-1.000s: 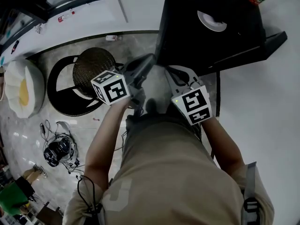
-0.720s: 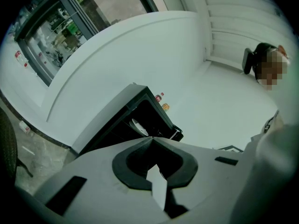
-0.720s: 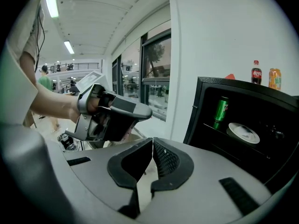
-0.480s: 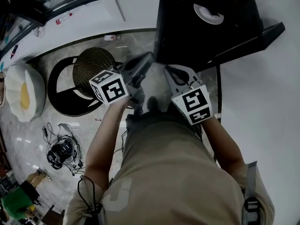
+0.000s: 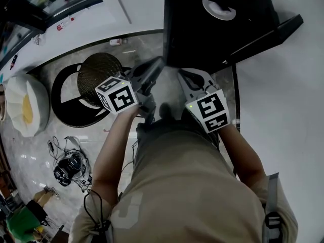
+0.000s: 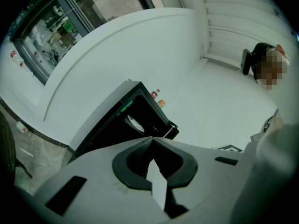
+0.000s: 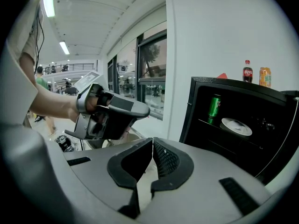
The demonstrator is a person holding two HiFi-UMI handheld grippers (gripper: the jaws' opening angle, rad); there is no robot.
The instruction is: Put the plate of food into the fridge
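Observation:
A black fridge (image 5: 212,29) stands with its door (image 5: 273,32) swung open. A white plate (image 5: 218,9) lies on its shelf; I cannot make out food on it. In the right gripper view the plate (image 7: 236,126) sits next to a green can (image 7: 214,106). My left gripper (image 5: 154,67) and right gripper (image 5: 185,77) hover side by side in front of the fridge, short of it. The left gripper (image 6: 152,139) is shut with nothing in it. The right gripper (image 7: 153,141) is likewise shut and empty.
A cola bottle (image 7: 247,71) and an orange can (image 7: 265,77) stand on top of the fridge. A round wicker stool (image 5: 101,70) is on the floor at left, with a white cushion seat (image 5: 25,105) and a tangle of cables (image 5: 66,163) beyond. White wall runs along the right.
The fridge and plate have slid a little up and to the left in the head view. Both grippers keep the same pose, shut and empty.

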